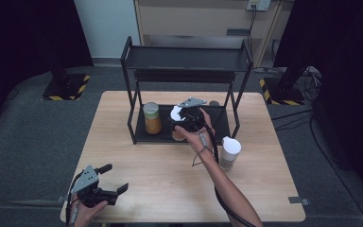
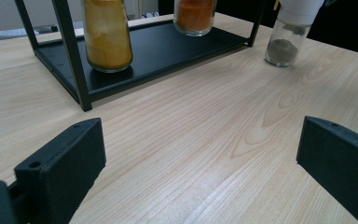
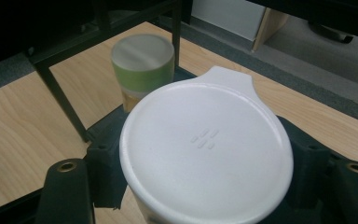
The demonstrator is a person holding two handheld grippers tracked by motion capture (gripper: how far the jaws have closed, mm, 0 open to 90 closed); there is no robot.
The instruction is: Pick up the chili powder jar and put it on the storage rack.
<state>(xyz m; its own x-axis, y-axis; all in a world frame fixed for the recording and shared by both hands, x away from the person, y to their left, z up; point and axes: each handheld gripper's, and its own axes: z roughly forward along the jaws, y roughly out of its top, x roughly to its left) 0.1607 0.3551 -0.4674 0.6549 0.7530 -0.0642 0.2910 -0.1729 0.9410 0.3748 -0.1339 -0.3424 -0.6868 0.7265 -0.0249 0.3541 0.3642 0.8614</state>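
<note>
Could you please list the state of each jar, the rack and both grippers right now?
Right gripper: shut on the white-lidded orange jar, at the rack's lower shelf.
Left gripper: open, empty.
Green-lidded yellow jar: upright on the lower shelf.
Grey-powder jar: upright on the table, lid on.
Rack: top shelf bare.

a light wooden table with rounded corners [image 1: 137, 156] stands on a grey carpeted floor [image 1: 23, 137]. behind it, against a pale wall [image 1: 106, 26], sits a beige wooden cabinet [image 1: 194, 19] with black cables hanging at its right end. dark curtains [image 1: 23, 33] close off both sides. two black stand bases edged with yellow-black hazard tape [image 1: 66, 87] rest on the floor, one at each side. the light is dim and even.
</note>
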